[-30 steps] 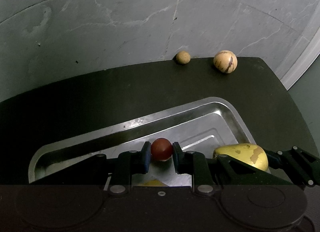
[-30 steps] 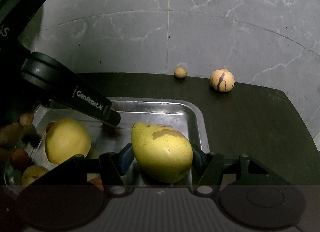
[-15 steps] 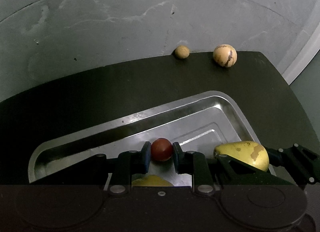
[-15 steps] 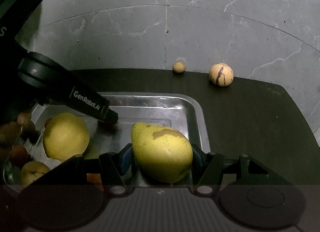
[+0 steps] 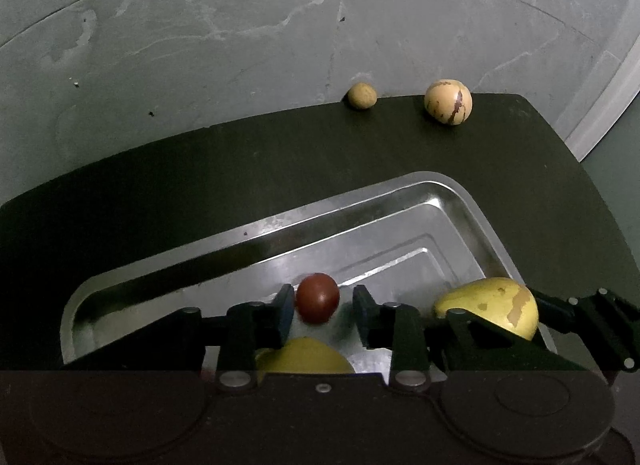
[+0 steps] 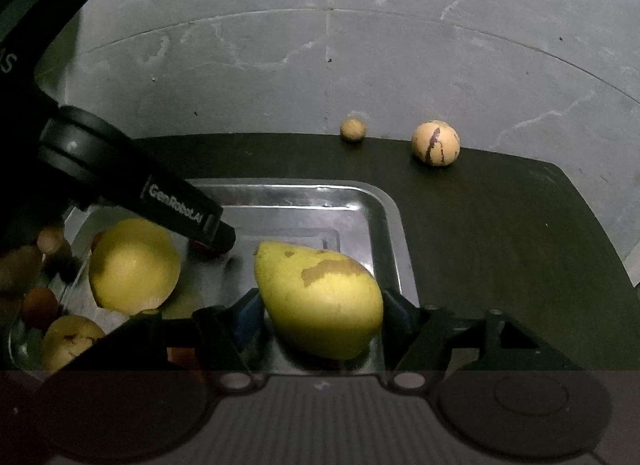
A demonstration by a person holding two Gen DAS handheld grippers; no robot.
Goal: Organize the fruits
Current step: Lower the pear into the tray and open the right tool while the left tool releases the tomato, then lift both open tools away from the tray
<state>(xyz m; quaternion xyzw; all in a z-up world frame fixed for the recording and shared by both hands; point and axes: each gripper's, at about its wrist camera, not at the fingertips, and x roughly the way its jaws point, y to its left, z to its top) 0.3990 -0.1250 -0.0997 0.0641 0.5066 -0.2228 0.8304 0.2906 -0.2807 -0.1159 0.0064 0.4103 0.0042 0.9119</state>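
Over the metal tray [image 5: 256, 241] on the dark table [image 5: 200, 169], the left gripper [image 5: 322, 307] has its jaws spread, with a small dark-red fruit [image 5: 318, 303] sitting between them. The fruit lies close against the left finger and there is a clear gap to the right one, so nothing is pinching it. Just below it, a round yellow fruit [image 5: 304, 355] peeks up under the gripper body.

The right gripper [image 6: 320, 315] has its jaws clamped on a big yellow pear [image 6: 320, 299] with brown patches, held low at the right end of the tray [image 6: 384, 225]; I cannot tell whether the pear touches the tray floor. From the left wrist view the same pear [image 5: 492, 305] shows at the right, behind the black linkage.

More fruit sits in the tray's left part: the round yellow fruit [image 6: 134, 265], a smaller blotchy yellow one [image 6: 70, 339] at the near corner, and a few small reddish and brown pieces at the edge, too dim to name.

Well apart from the tray, at the table's far edge, lie a small tan fruit [image 5: 362, 95] and a larger pale round fruit with dark streaks [image 5: 448, 101], near each other but not touching
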